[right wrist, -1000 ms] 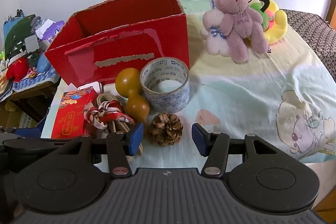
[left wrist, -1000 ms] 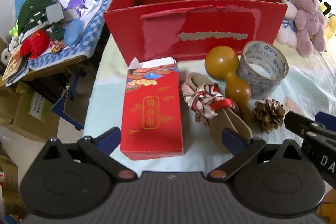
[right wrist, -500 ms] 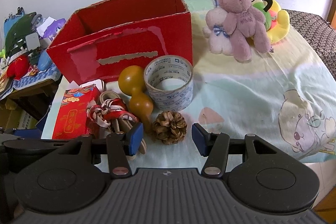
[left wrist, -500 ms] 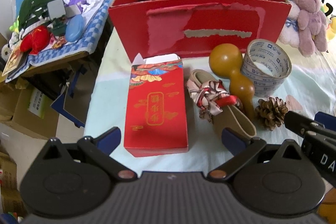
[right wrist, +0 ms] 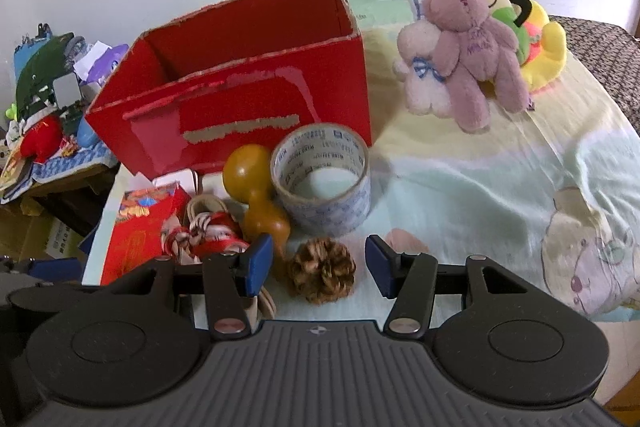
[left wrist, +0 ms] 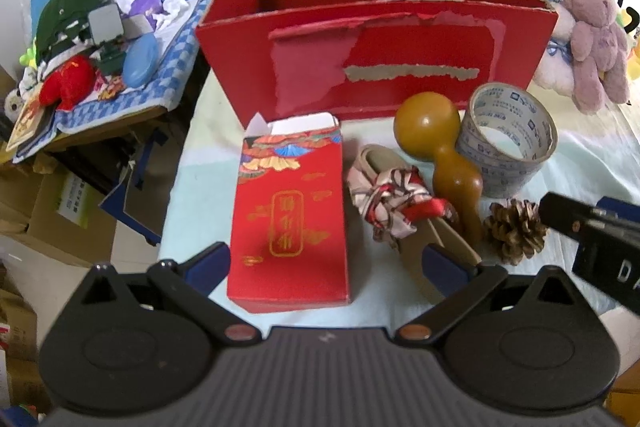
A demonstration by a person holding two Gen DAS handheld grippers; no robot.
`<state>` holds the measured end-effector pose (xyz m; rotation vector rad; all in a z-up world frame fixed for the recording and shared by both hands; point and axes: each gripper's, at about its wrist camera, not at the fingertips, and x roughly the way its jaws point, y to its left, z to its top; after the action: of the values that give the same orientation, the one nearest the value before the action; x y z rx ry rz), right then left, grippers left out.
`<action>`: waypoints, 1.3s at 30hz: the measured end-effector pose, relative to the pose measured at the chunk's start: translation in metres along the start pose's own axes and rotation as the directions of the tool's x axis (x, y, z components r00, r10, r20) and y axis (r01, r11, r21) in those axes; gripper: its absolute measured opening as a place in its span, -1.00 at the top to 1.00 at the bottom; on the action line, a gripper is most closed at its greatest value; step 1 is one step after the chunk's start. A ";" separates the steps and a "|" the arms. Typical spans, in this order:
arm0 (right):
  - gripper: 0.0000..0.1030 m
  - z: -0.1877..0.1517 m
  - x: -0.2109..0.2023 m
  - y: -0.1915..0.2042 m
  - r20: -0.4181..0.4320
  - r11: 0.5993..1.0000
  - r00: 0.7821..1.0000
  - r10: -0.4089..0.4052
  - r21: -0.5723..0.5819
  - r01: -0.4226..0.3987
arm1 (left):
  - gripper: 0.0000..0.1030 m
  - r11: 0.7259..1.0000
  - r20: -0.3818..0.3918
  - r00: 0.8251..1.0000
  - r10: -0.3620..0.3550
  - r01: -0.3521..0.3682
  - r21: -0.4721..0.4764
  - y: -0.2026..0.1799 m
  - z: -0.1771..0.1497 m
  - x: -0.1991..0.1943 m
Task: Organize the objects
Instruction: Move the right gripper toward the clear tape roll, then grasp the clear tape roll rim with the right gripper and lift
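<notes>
Red packet box (left wrist: 290, 215), gold characters on its face too small to read, flat on the cloth just before the red carton (left wrist: 376, 39), framed by the left gripper (left wrist: 326, 263), jaws spread, nothing held. Further right: shoe (left wrist: 400, 211), gourd (left wrist: 440, 147), tape roll (right wrist: 322, 179) with unreadable blue print. Pine cone (right wrist: 322, 269) between the released jaws of the right gripper (right wrist: 320, 267). Best lowered squarely, closed gently, then lifted into the carton.
</notes>
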<state>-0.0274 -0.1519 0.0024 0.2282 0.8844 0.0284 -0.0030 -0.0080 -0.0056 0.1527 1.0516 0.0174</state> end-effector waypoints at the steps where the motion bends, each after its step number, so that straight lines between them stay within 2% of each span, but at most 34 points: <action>1: -0.08 0.002 0.001 -0.001 0.001 1.000 1.000 -0.001 -0.007 0.001 | -0.97 1.000 0.002 1.000 0.008 -0.008 -0.005 0.000 0.002 0.000; 5: -0.08 0.012 0.007 -0.008 -0.006 1.000 1.000 0.008 -0.017 -0.008 | -0.97 0.999 -0.003 1.000 0.009 -0.009 -0.044 0.001 0.011 0.002; 10: -0.08 0.028 0.017 -0.024 0.001 1.000 1.000 0.017 -0.008 -0.017 | -0.97 0.997 0.038 0.999 0.007 -0.004 -0.080 -0.004 0.022 -0.001; 13: 0.03 0.037 0.026 -0.034 0.000 0.999 0.999 0.033 -0.008 -0.033 | -0.92 0.995 0.053 0.999 -0.001 0.006 -0.095 -0.010 0.031 0.000; 15: 0.16 0.044 0.035 -0.040 -0.012 0.999 0.999 0.050 -0.003 -0.050 | -0.77 0.995 0.056 0.998 -0.022 0.028 -0.099 -0.016 0.037 0.002; 19: 0.22 0.057 0.053 -0.053 -0.049 0.996 0.995 0.088 -0.001 -0.088 | -0.47 0.991 0.039 0.996 -0.083 0.086 -0.097 -0.032 0.048 0.009; 23: 0.37 0.067 0.069 -0.061 -0.092 0.991 0.987 0.134 -0.017 -0.136 | -0.10 0.982 0.005 0.989 -0.148 0.147 -0.119 -0.046 0.056 0.018; 28: 0.61 0.073 0.091 -0.065 -0.168 0.979 0.966 0.194 -0.032 -0.202 | 0.22 0.974 -0.043 0.984 -0.170 0.161 -0.160 -0.056 0.063 0.034; 30: 0.68 0.074 0.096 -0.066 -0.190 0.976 0.961 0.202 -0.038 -0.213 | 0.63 0.970 -0.066 0.980 -0.187 0.174 -0.169 -0.061 0.064 0.041; 34: 0.71 0.078 0.099 -0.071 -0.194 0.971 0.956 0.218 -0.058 -0.233 | 0.72 0.976 -0.085 0.984 -0.159 0.143 -0.165 -0.067 0.066 0.047; 36: 0.72 0.080 0.096 -0.076 -0.191 0.969 0.956 0.224 -0.060 -0.239 | 0.89 0.975 -0.086 0.983 -0.165 0.149 -0.163 -0.070 0.069 0.046; 39: 0.72 0.084 0.089 -0.085 -0.182 0.968 0.958 0.223 -0.070 -0.239 | 0.99 0.977 -0.084 0.981 -0.176 0.164 -0.138 -0.076 0.073 0.041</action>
<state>0.0878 -0.2395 -0.0321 0.2450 1.0231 0.3104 0.0761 -0.0886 -0.0160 -0.0583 1.1525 -0.0621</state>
